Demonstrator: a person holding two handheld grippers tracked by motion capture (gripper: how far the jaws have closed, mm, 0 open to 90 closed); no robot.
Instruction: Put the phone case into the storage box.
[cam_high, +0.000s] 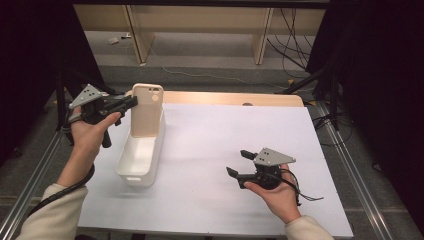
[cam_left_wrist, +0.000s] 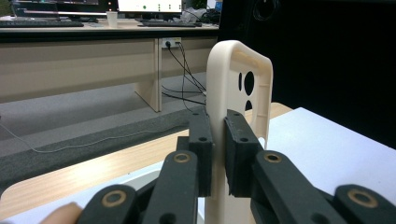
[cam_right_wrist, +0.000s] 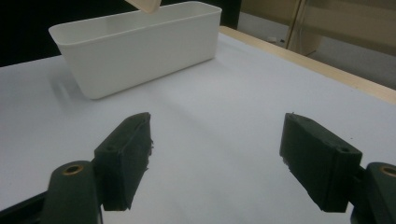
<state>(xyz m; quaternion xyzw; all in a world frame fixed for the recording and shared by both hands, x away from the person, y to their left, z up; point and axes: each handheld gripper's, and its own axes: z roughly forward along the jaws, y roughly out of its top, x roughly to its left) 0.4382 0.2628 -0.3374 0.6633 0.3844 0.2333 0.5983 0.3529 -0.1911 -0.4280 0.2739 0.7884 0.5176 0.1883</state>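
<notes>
High view: my left gripper (cam_high: 131, 102) pinched the edge of a cream phone case (cam_high: 147, 110), held upright above the far end of the white bin (cam_high: 129, 167) on the white table (cam_high: 210, 145). My right gripper (cam_high: 240, 163) hovered over the table, well apart from the bin, jaws spread.

Left gripper view: both jaws clamped the phone case (cam_left_wrist: 236, 70) edge-on, camera cutouts facing away to the right.

Right gripper view: jaws stood wide, nothing between them; bin (cam_right_wrist: 135, 51) lay ahead.
</notes>
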